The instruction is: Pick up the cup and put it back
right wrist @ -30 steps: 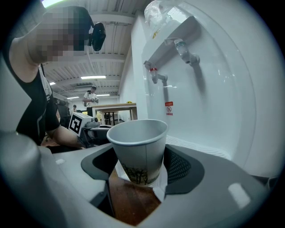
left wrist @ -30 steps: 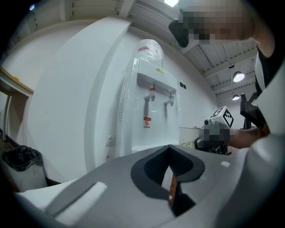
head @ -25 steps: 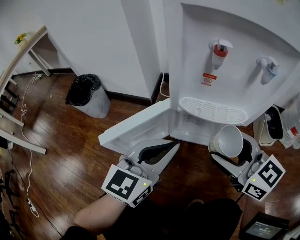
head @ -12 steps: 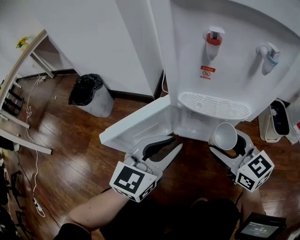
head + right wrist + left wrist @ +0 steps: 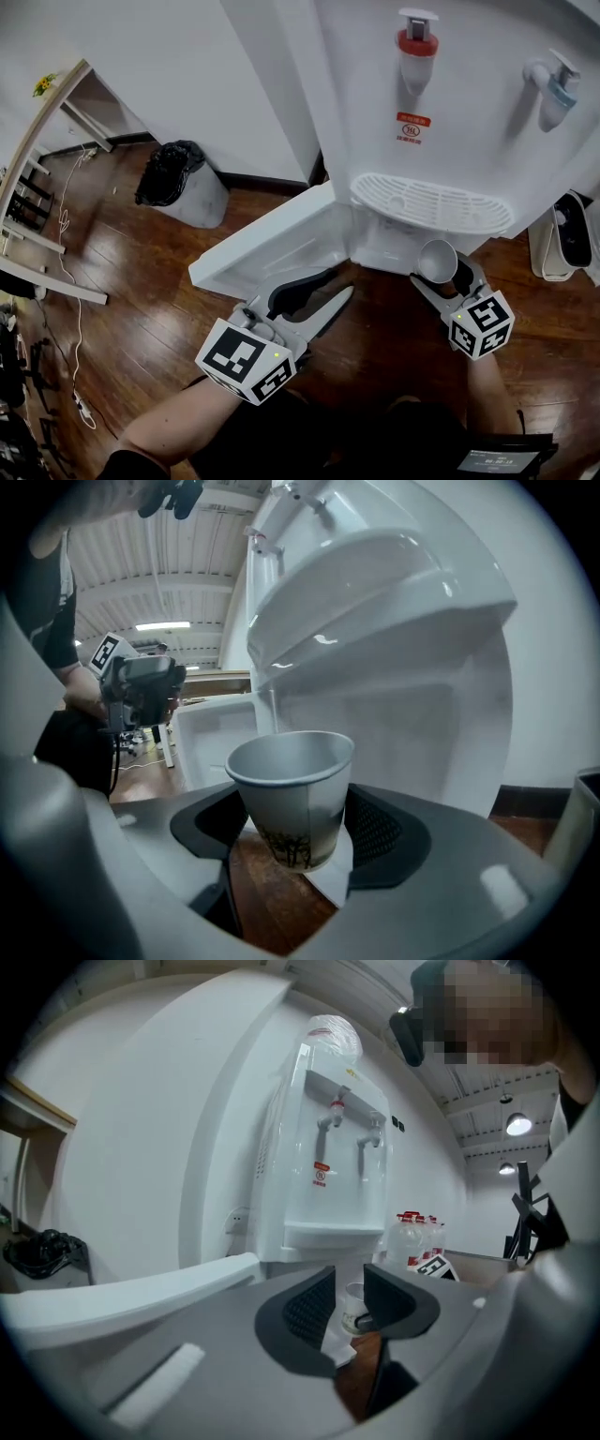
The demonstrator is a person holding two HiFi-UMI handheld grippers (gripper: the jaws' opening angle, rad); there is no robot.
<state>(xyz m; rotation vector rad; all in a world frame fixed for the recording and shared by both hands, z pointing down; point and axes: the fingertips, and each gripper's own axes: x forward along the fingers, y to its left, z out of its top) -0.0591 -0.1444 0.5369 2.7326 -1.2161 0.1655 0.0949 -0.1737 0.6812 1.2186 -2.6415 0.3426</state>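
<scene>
Head view: right gripper (image 5: 441,274) has dropped lower and closer to the open cabinet (image 5: 394,246) under the drip tray (image 5: 431,202), with the cup (image 5: 437,260) mouth-up at the cabinet's front edge. Left gripper (image 5: 314,295) sits by the open door (image 5: 267,251), barely shifted. Left gripper view: jaws apart, gripping nothing. Right gripper view: both pads clamp the cup wall. Put-back looks imminent; 1 release left.

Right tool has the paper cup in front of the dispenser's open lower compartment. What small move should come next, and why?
Probably ease the right tool forward to carry the paper cup into the open compartment under the drip tray. The cup is clamped between its jaws just outside that opening, the door is swung wide, and the left tool is open and empty.
</scene>
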